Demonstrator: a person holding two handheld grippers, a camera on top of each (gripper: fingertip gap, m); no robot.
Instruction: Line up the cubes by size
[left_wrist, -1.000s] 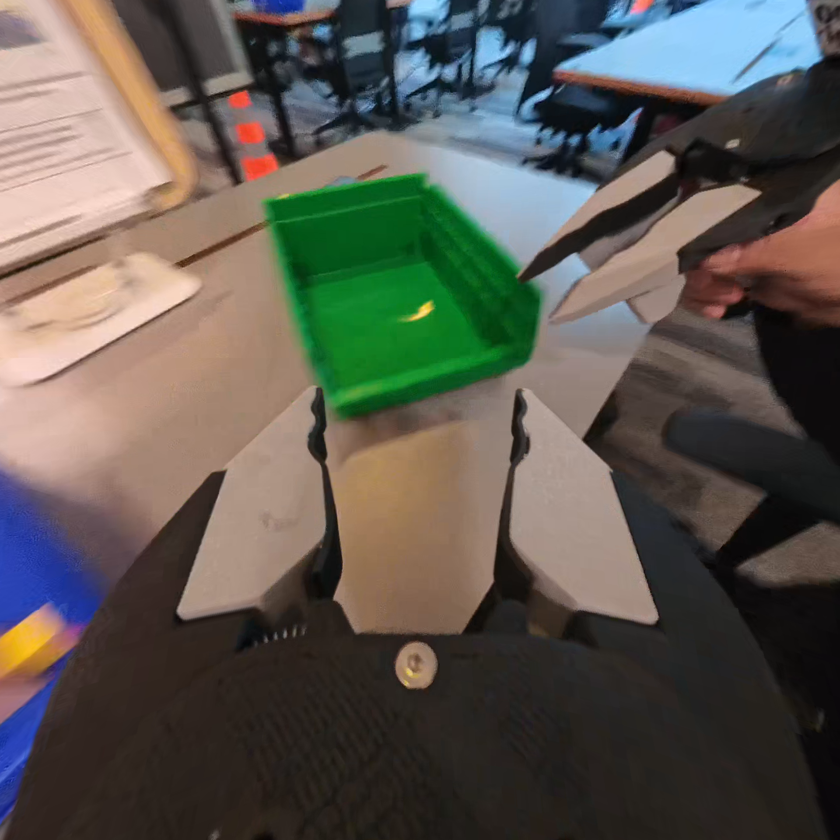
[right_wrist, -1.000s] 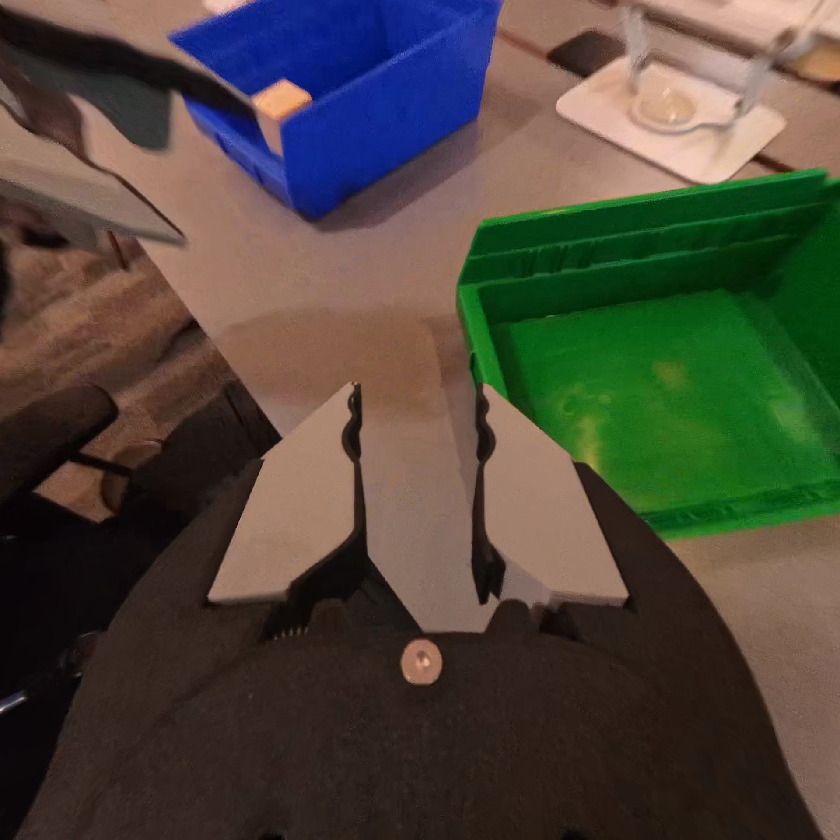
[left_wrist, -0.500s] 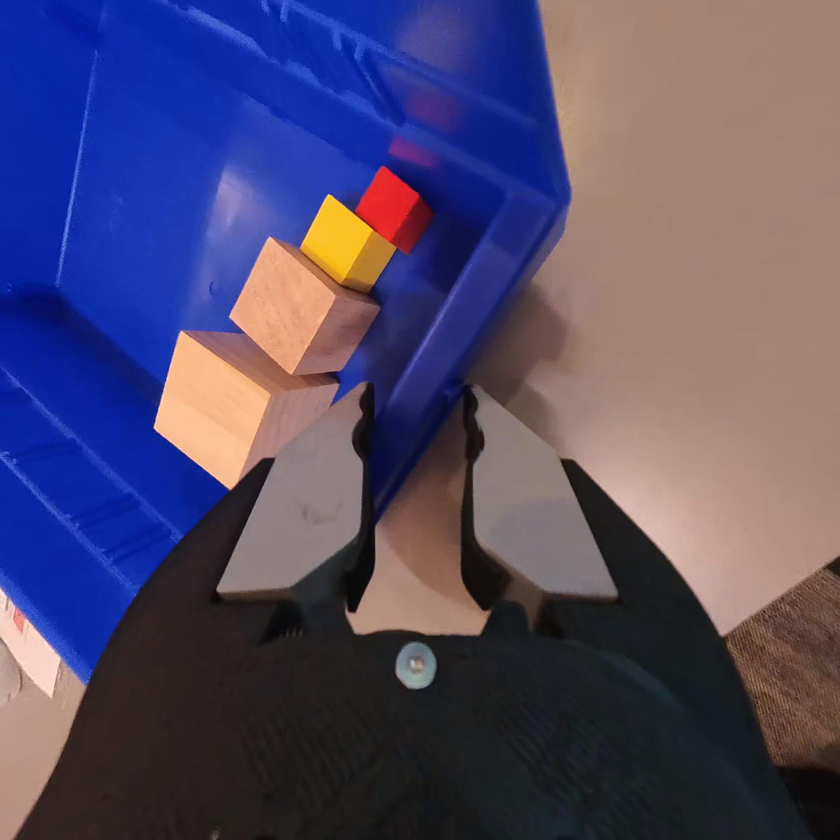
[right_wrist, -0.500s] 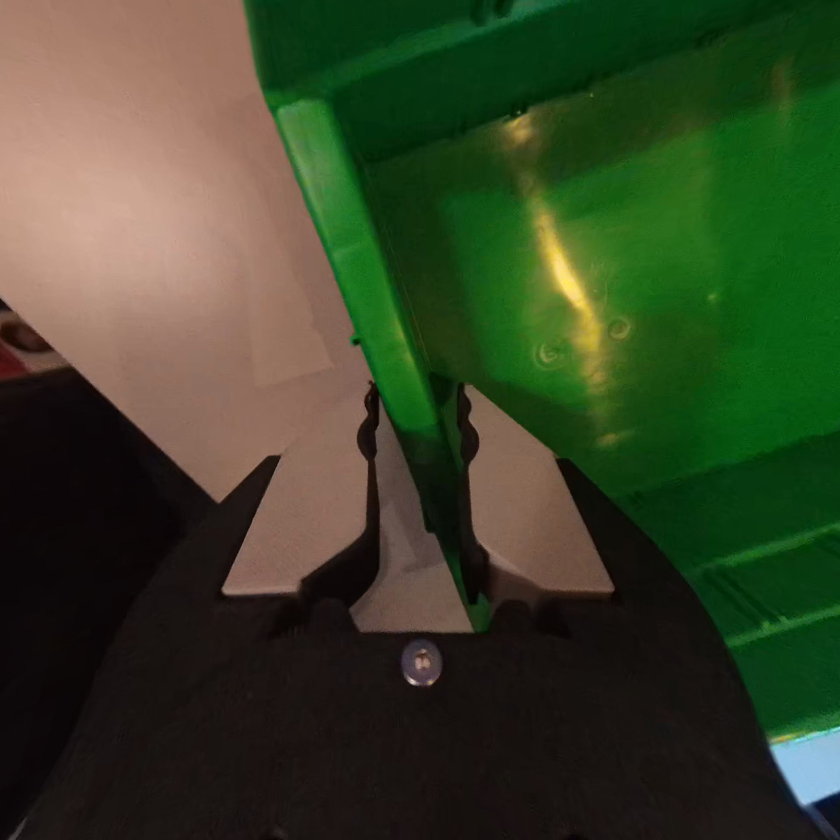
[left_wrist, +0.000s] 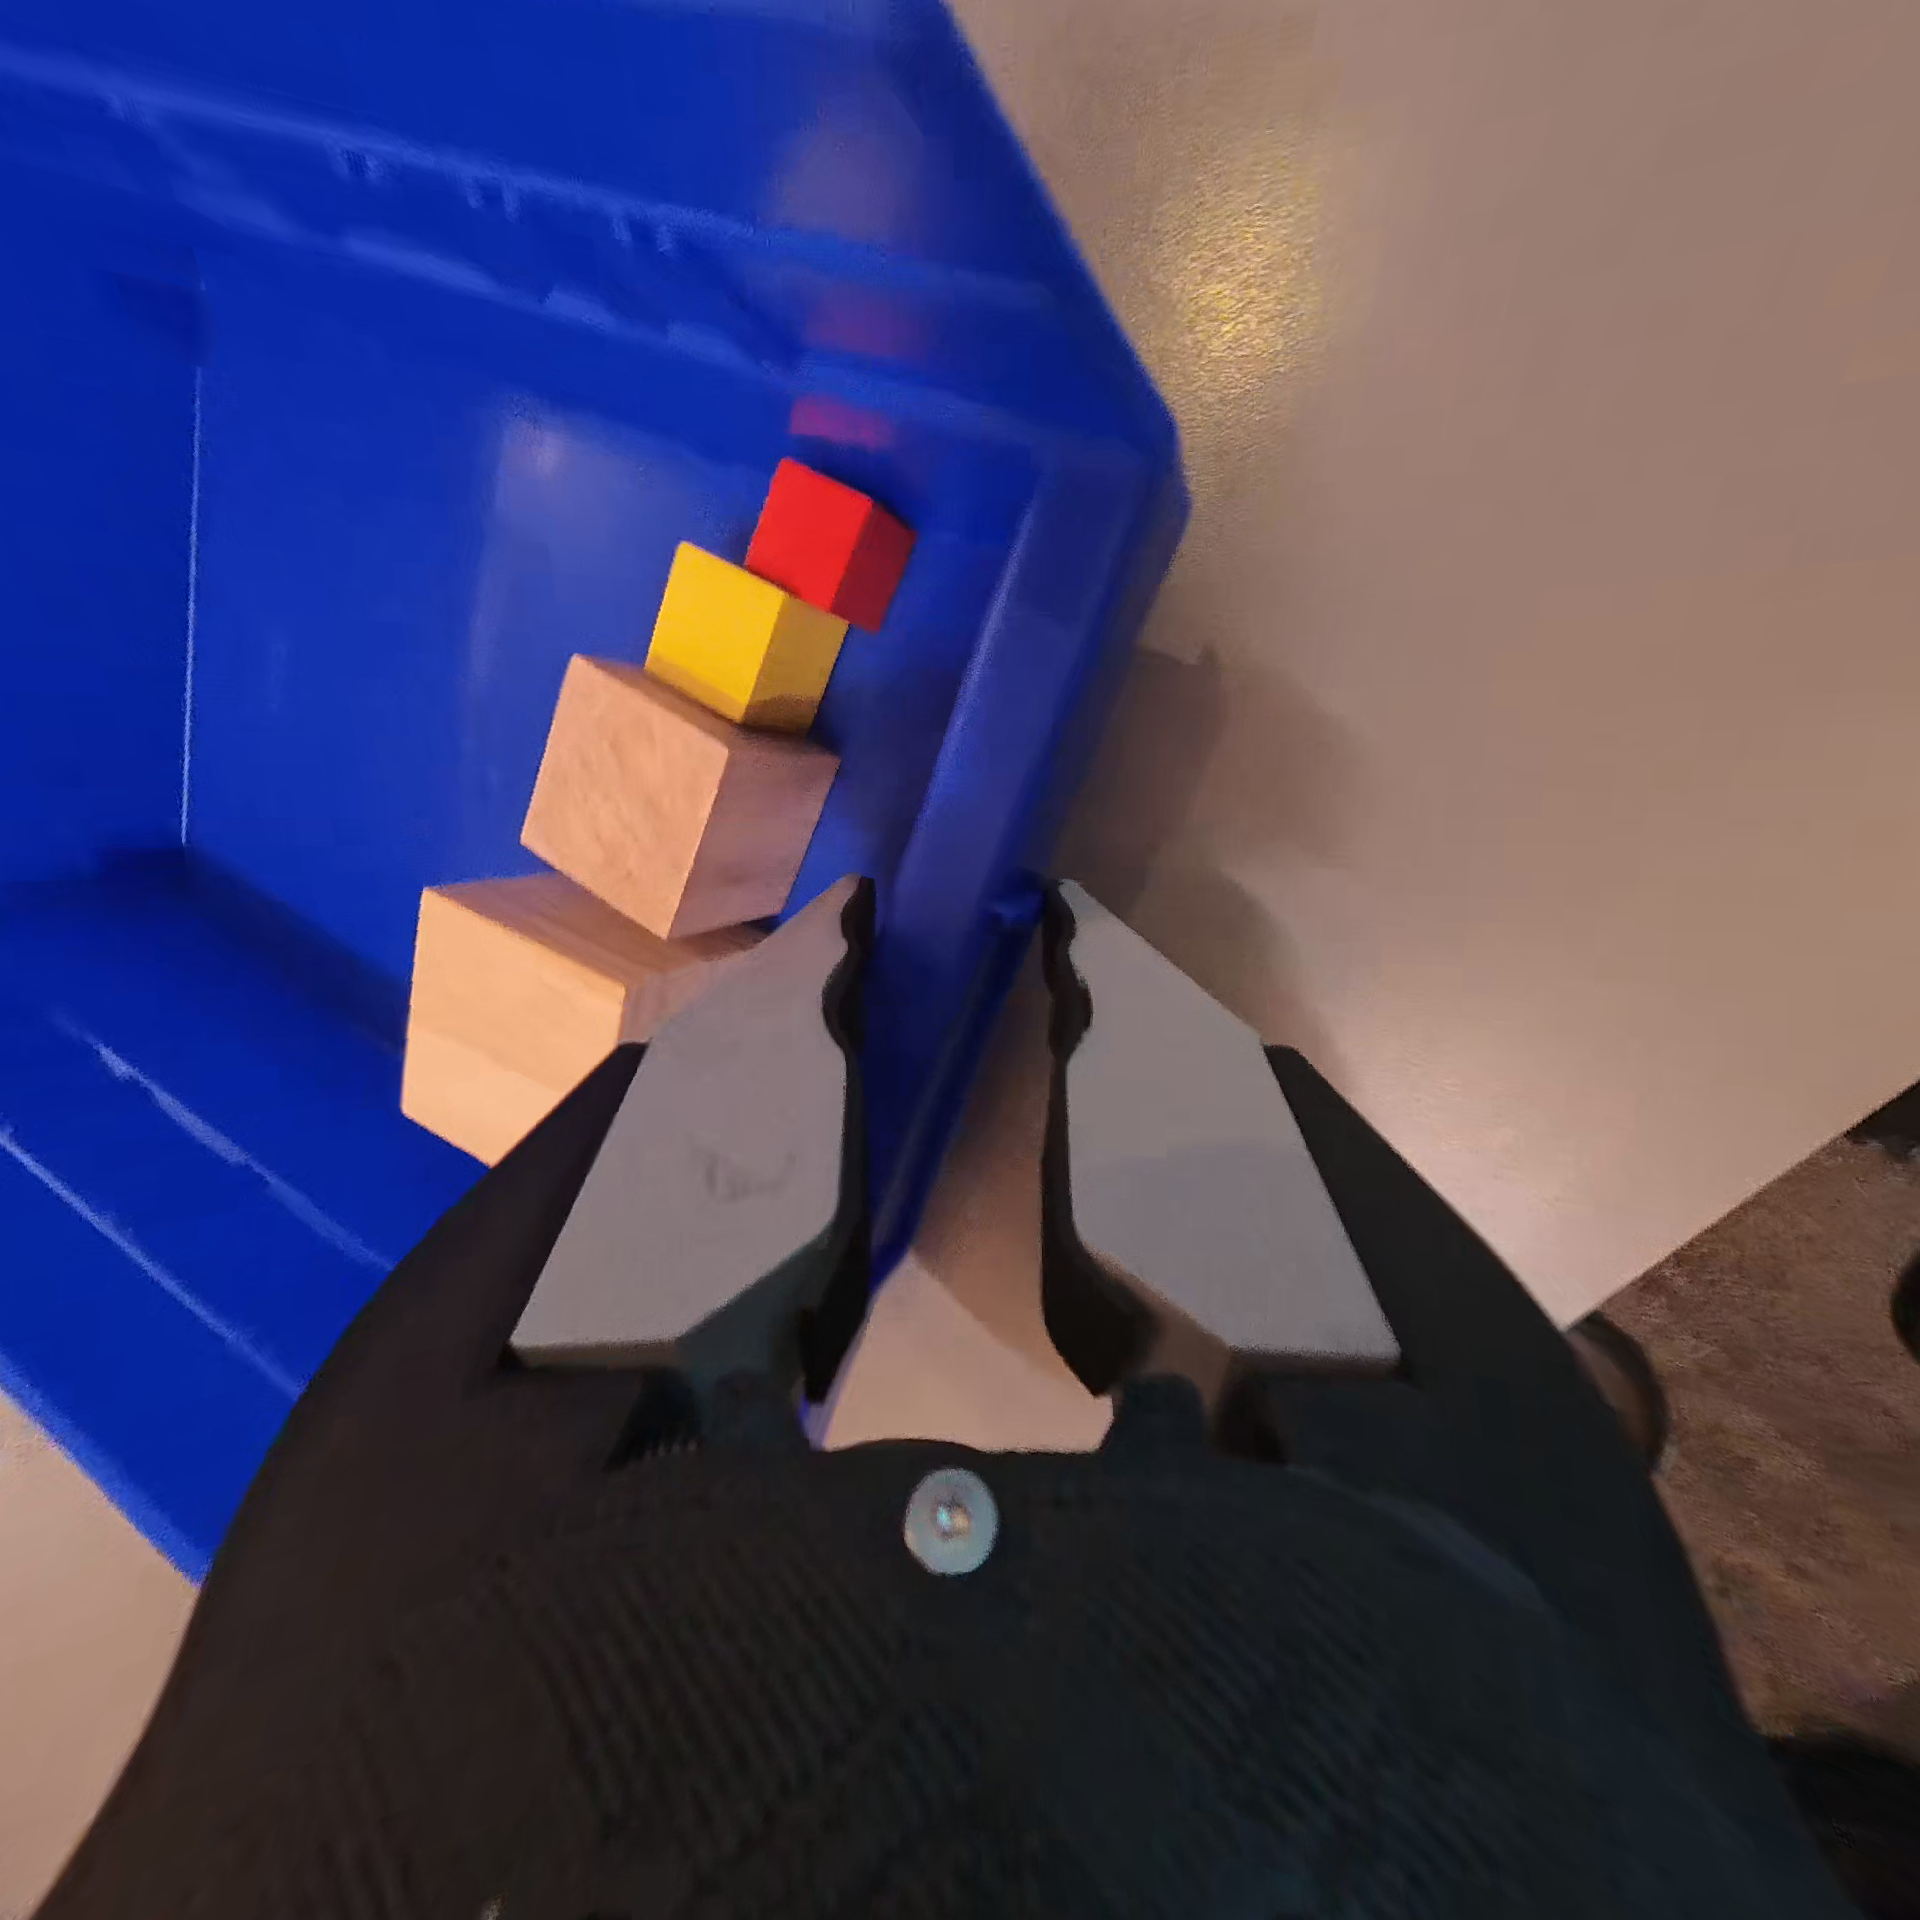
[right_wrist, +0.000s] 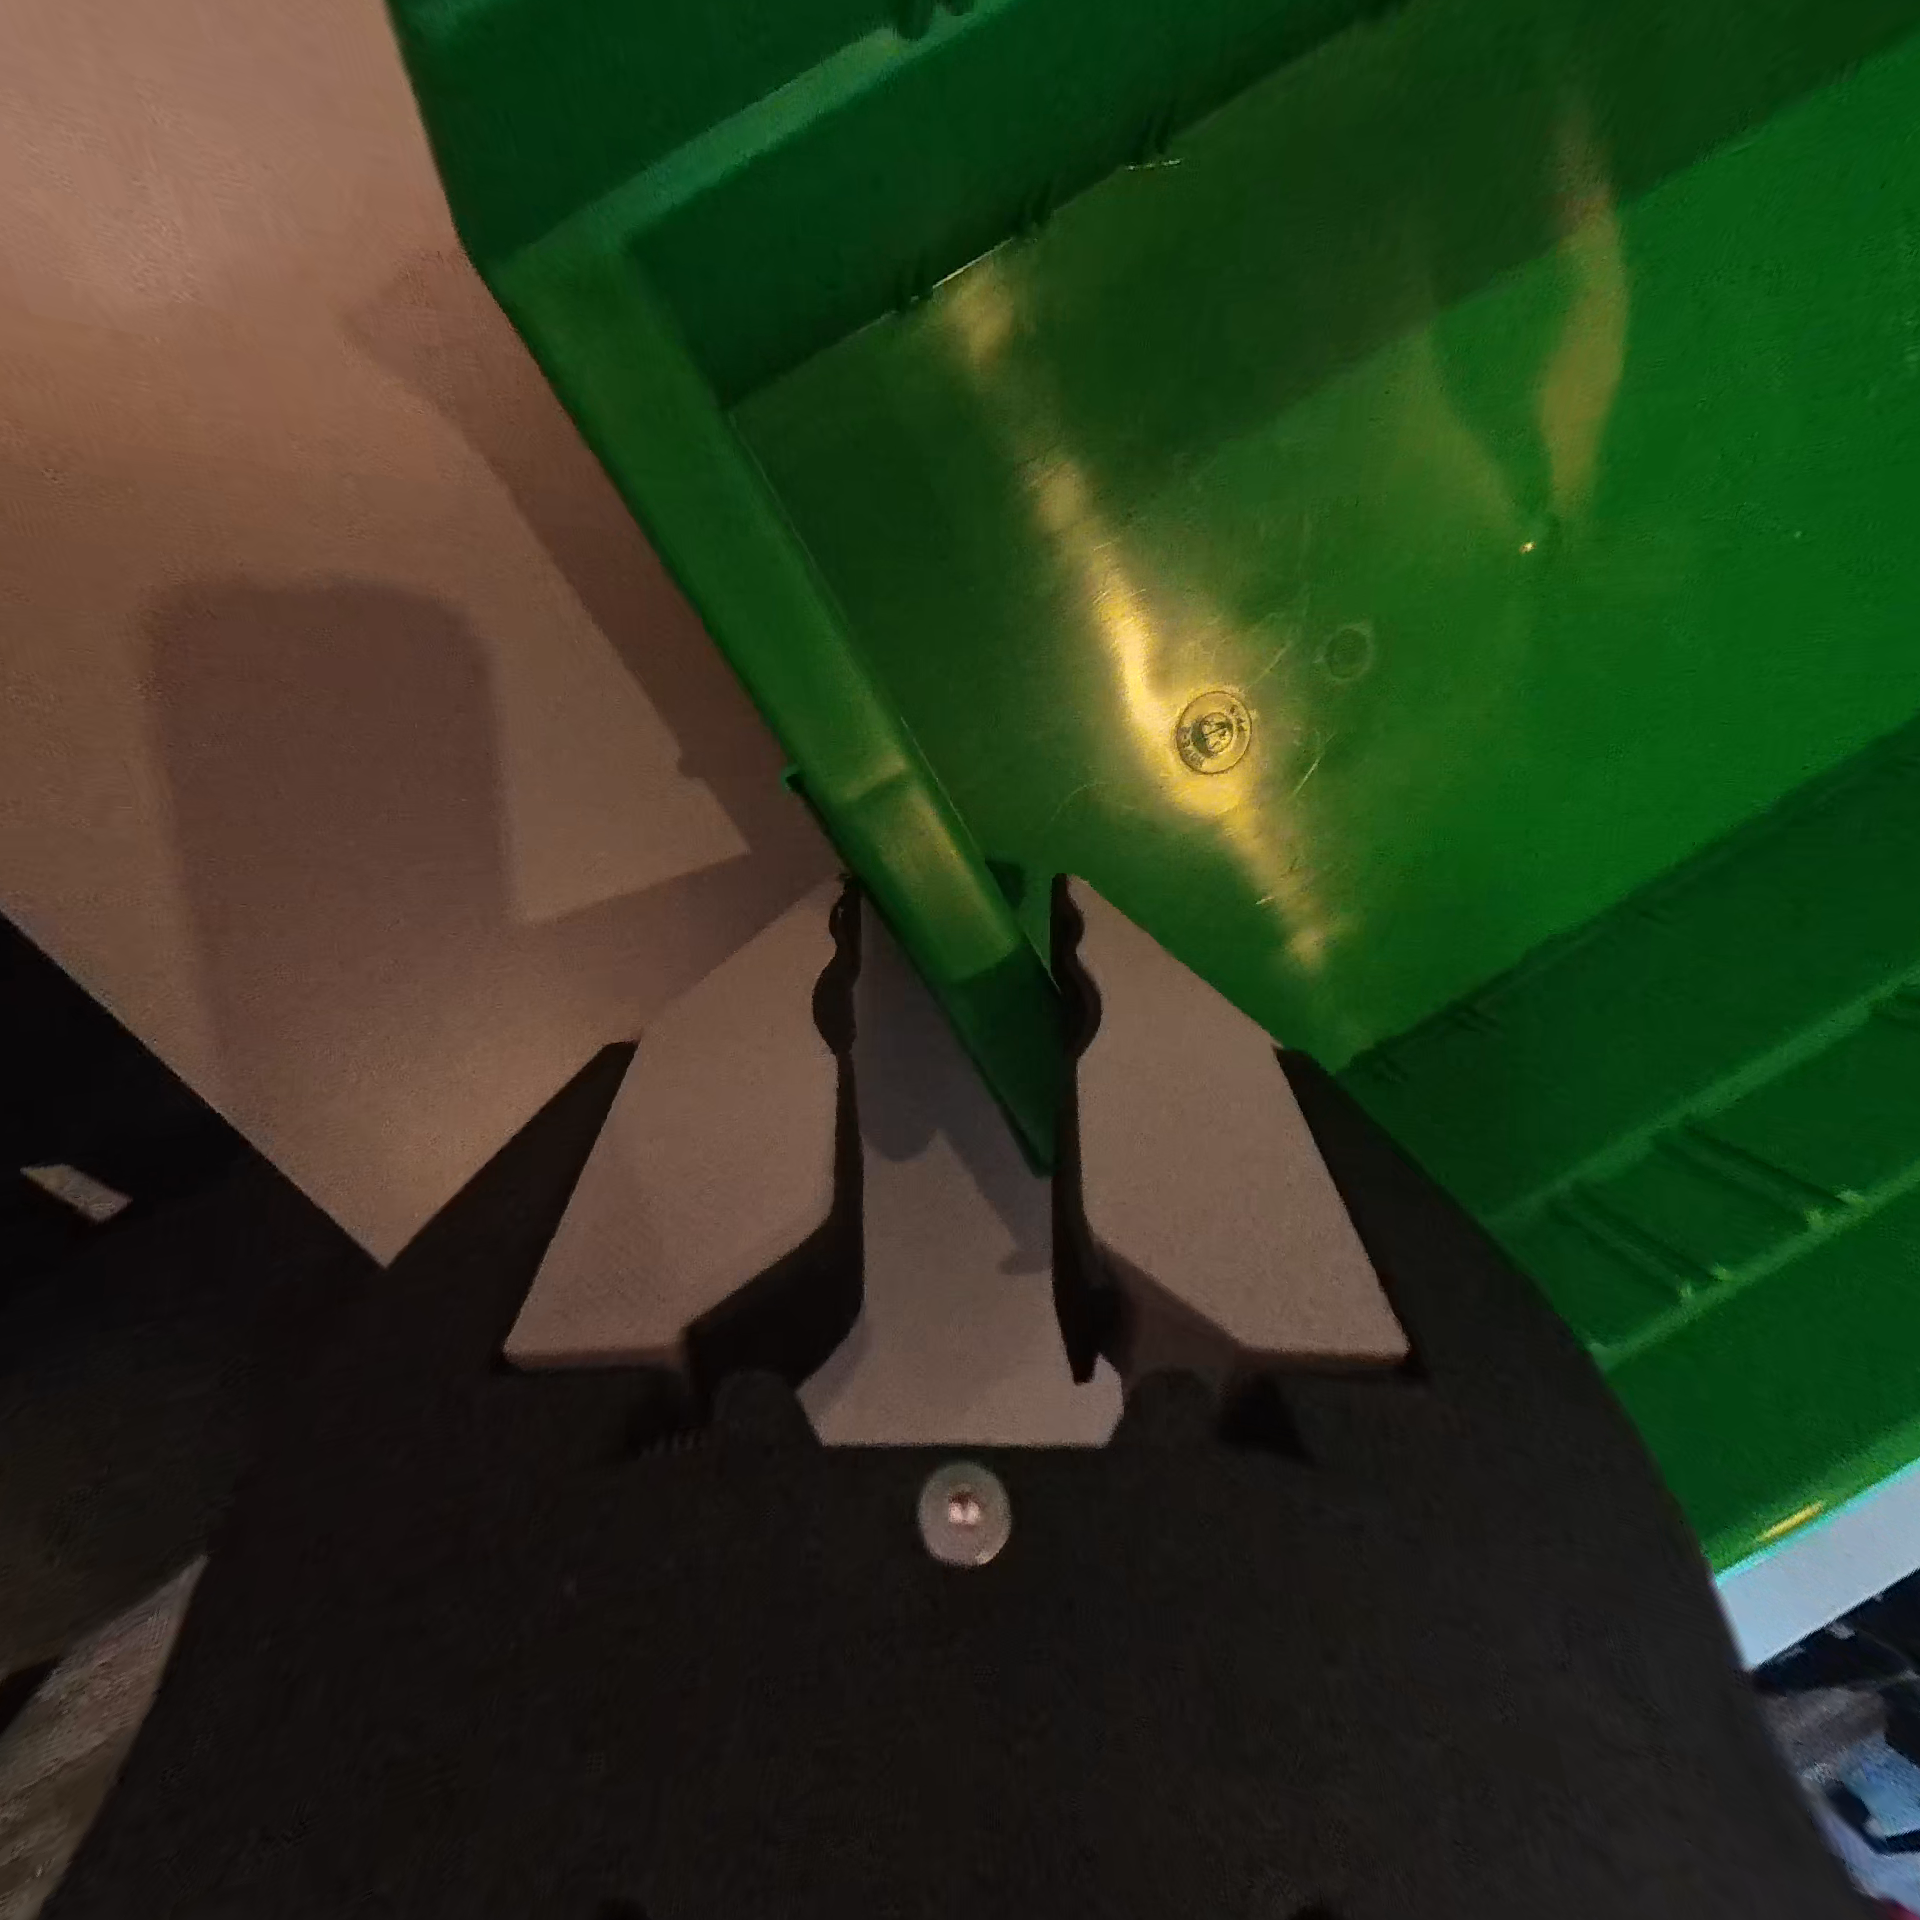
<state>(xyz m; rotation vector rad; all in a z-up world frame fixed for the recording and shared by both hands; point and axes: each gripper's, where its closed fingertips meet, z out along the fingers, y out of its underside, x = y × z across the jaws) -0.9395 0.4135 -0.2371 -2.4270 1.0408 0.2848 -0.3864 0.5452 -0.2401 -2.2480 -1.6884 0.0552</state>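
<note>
Four cubes lie in a diagonal row inside the blue bin (left_wrist: 312, 623), beside its right wall: a small red cube (left_wrist: 826, 540), a yellow cube (left_wrist: 743, 634), a medium wooden cube (left_wrist: 665, 790) and a large wooden cube (left_wrist: 509, 997). My left gripper (left_wrist: 951, 904) straddles that wall, with one finger inside the bin next to the large cube and one outside, closed on the wall. My right gripper (right_wrist: 956, 894) straddles the left wall of an empty green bin (right_wrist: 1351, 520), which crosses diagonally between the fingers.
Both bins rest on a tan table (left_wrist: 1507, 520). The table's edge and the dark carpeted floor (left_wrist: 1787, 1455) lie close behind both grippers. The table corner also shows in the right wrist view (right_wrist: 312, 1039).
Both grippers came down from above the table and narrowed onto the bin walls. In the last half second the green wall turned diagonal between the right fingers. The blue bin shifted slightly.
</note>
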